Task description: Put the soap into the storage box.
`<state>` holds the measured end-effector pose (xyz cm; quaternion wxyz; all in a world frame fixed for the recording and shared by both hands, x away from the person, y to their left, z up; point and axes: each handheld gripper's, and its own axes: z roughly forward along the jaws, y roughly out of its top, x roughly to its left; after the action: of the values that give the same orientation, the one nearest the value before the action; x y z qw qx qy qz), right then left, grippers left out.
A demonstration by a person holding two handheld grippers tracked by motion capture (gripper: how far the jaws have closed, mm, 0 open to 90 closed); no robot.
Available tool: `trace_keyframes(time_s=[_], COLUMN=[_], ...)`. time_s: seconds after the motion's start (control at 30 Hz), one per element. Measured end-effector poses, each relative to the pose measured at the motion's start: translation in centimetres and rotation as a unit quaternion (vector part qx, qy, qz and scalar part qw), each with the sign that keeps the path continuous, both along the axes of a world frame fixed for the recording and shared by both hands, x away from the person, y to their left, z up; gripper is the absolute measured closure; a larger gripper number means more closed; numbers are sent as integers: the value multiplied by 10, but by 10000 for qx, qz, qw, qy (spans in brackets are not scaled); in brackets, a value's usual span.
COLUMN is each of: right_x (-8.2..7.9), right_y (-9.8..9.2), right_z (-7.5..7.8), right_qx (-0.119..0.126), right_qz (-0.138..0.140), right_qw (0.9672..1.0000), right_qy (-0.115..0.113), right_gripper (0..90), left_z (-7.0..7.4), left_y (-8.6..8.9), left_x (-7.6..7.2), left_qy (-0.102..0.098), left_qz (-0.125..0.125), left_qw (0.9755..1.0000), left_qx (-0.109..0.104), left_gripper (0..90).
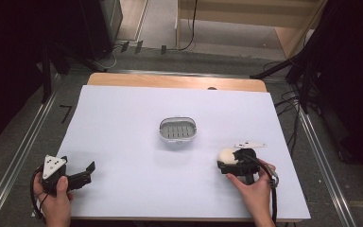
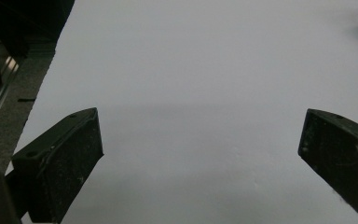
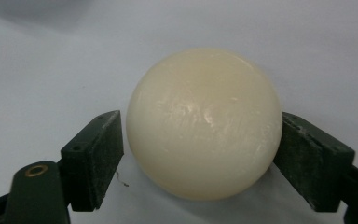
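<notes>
A round cream soap bar point(image 3: 204, 121) sits between the two black jaws of my right gripper point(image 3: 200, 140), which press against its sides just above the white sheet. From the high view, the soap point(image 1: 226, 154) and right gripper point(image 1: 228, 160) are at the table's right front. A grey-white slotted soap dish point(image 1: 162, 128) lies empty at the table's middle, some way to the left of and beyond the soap. My left gripper point(image 1: 79, 168) rests at the front left corner, open. Its jaws stand wide apart over bare sheet point(image 2: 200, 140).
A white sheet point(image 1: 123, 132) covers the wooden table, whose far edge point(image 1: 175, 81) shows bare wood. Metal rails point(image 1: 23, 151) run along both sides. Cables and dark stands point(image 1: 307, 80) lie on the floor past the right and far edges.
</notes>
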<state>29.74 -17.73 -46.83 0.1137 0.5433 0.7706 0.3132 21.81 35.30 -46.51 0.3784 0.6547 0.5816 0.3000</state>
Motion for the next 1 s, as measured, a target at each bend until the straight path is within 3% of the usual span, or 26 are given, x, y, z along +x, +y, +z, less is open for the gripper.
trace_keyframes(time_s=[0.33,0.53,1.0], right_x=[2,1,-1], right_y=[11,9,6], right_z=[-2,0,18], right_qx=[-212,-73,51], right_qz=[-102,-68,71], right_qw=[9997,9999,9998], right_qy=[-110,-14,-178], right_gripper=[250,251,251], left_z=[-1,0,0], left_y=[0,0,-1], left_x=[3,1,0], left_qy=[112,28,-5], left_qz=[-8,70,51], left_qw=[9999,10000,10000], left_qx=[19,11,12], left_gripper=[3,3,3])
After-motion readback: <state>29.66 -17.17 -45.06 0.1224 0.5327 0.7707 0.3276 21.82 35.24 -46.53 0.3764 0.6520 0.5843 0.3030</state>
